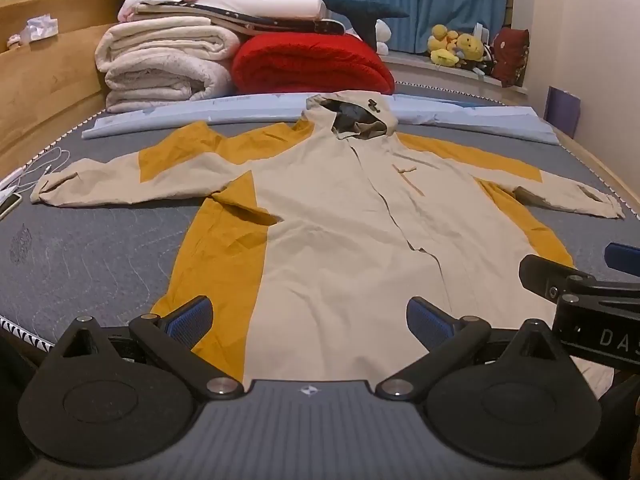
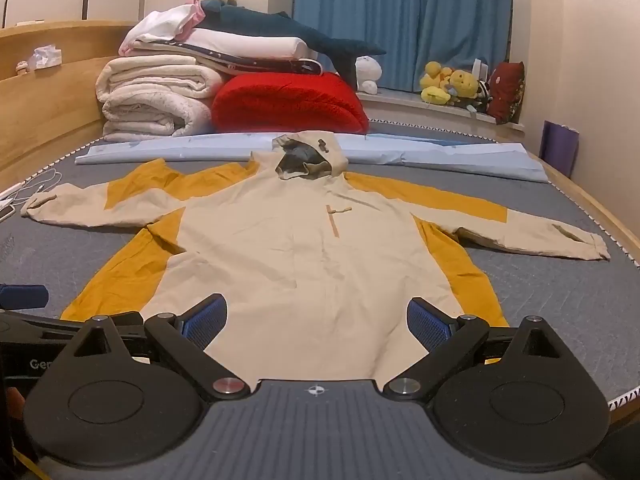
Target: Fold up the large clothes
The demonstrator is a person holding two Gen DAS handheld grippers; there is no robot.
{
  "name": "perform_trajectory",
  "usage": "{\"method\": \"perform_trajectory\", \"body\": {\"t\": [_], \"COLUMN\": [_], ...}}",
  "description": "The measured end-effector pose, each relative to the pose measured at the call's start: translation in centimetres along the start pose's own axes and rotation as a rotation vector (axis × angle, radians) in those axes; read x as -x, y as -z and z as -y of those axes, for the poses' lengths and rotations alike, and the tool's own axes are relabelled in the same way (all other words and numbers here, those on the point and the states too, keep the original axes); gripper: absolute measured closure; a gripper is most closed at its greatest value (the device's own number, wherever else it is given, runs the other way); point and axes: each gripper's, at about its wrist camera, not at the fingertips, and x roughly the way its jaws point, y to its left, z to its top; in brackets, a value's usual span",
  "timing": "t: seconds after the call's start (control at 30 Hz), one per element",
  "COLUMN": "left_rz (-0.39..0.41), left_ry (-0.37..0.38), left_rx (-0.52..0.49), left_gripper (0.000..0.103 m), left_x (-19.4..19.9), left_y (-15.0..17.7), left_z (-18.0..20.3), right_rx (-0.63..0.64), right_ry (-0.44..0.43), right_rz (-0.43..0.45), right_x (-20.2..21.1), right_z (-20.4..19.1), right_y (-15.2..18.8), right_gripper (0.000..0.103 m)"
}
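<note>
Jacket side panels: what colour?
Mustard yellow side panels on a beige jacket; clearest in the right wrist view.

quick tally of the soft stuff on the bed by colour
Beige and mustard: 1, jacket
Red: 1, blanket
Cream: 1, rolled quilt
Dark teal: 1, plush shark
Light blue: 1, sheet
Total: 5

The jacket (image 1: pixel 340 232) hem hides behind the left gripper (image 1: pixel 310 322) at 6 o'clock. At 3 o'clock the right gripper (image 1: pixel 592 300) is cut off by the frame, its lettering unfinished. A phone (image 1: pixel 9 206) at 9 o'clock is cropped.
</note>
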Motion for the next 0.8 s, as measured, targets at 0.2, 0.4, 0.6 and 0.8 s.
{"method": "perform_trajectory", "body": {"t": [0.2,0.4,0.6,0.8], "left_rz": [-0.009,-0.010,-0.011,-0.011], "left_ry": [0.004,0.005,0.005,0.005], "left_rx": [0.007,0.008,0.008,0.007], "left_gripper": [0.000,0.000,0.000,0.000], "left_x": [-0.30,-0.33,-0.33,-0.29], "left_y": [0.01,-0.09,-0.04,-0.08], "left_z": [-0.11,-0.17,-0.13,-0.11], "right_rx": [-0.002,-0.003,-0.002,-0.002], "right_ry": [0.000,0.001,0.000,0.000], "right_rz": [0.000,-0.001,-0.002,0.000], "right_x": [0.00,-0.05,-0.04,-0.05], "right_z": [-0.01,-0.07,-0.11,-0.13], "right_y": [-0.06,-0.02,-0.03,-0.03], "right_gripper": [0.006,0.006,0.006,0.006]}}
